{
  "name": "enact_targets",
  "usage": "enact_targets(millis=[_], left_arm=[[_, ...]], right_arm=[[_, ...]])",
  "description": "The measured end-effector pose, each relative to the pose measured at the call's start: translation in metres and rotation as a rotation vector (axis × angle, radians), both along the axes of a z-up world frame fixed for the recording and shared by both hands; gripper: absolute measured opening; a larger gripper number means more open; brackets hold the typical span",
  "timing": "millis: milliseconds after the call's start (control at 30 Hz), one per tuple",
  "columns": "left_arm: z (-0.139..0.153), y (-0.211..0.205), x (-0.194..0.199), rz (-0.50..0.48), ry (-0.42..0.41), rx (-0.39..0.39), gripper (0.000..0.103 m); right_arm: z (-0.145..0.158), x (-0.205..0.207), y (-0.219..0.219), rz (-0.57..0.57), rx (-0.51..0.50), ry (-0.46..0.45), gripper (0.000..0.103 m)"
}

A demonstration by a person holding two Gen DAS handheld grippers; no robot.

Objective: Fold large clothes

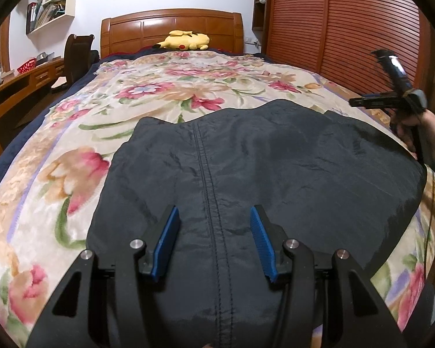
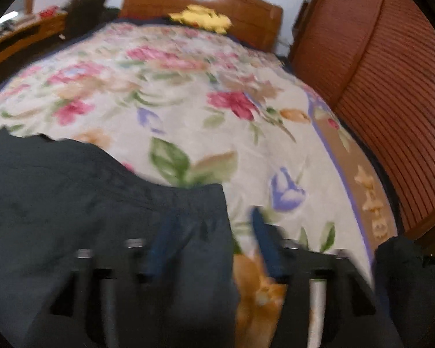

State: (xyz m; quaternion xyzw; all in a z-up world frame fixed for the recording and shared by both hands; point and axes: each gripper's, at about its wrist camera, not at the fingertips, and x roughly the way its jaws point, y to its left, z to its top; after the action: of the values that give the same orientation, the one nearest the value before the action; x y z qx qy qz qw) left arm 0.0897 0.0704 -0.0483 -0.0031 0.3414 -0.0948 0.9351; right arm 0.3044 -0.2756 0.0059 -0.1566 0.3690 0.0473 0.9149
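Note:
A large dark navy garment (image 1: 261, 168) lies spread flat on the floral bedspread (image 1: 159, 92), a stitched seam running down its middle. My left gripper (image 1: 214, 232) is open just above the garment's near part, its blue pads either side of the seam, holding nothing. In the blurred right wrist view the garment (image 2: 87, 208) fills the lower left. My right gripper (image 2: 211, 232) is open over the garment's right edge, one finger over cloth, the other over the bedspread (image 2: 217, 101). The right gripper also shows at the far right of the left wrist view (image 1: 391, 98), held in a hand.
A wooden headboard (image 1: 171, 26) with a yellow plush toy (image 1: 185, 40) stands at the far end. A slatted wooden wardrobe (image 1: 348, 29) runs along the right side. A desk (image 1: 20, 84) and chair (image 1: 78, 55) stand to the left. A dark bundle (image 2: 406, 275) sits at the bed's right edge.

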Motion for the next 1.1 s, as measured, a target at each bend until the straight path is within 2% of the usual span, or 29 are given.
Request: enact_targets(millis=[167,400,567,633,767,933,1100], left_arm=[[0.000,0.001,0.000,0.000,-0.001,0.000,0.050],[0.000,0.000,0.000,0.000,0.001,0.000,0.050],[0.000,0.002,-0.001,0.001,0.000,0.000,0.050],[-0.001,0.001,-0.001,0.002,0.000,0.000,0.050],[-0.002,0.002,-0.002,0.006,-0.003,0.004,0.050],[-0.002,0.002,-0.002,0.005,-0.003,0.004,0.050],[0.001,-0.002,-0.006,0.001,-0.014,0.015,0.050]], right_arm=[[0.007,-0.050,0.027,0.103,0.076,-0.006,0.071],[-0.013,-0.113,0.076,0.238,0.143,0.024,0.071],[-0.024,-0.129,0.093,0.264,0.206,0.036,0.071],[-0.030,-0.132,0.104,0.264,0.182,0.043,0.071],[-0.031,-0.142,0.117,0.282,0.210,0.041,0.071],[-0.039,-0.162,0.127,0.295,0.165,0.017,0.071],[-0.070,-0.162,0.122,0.287,0.178,0.060,0.072]])
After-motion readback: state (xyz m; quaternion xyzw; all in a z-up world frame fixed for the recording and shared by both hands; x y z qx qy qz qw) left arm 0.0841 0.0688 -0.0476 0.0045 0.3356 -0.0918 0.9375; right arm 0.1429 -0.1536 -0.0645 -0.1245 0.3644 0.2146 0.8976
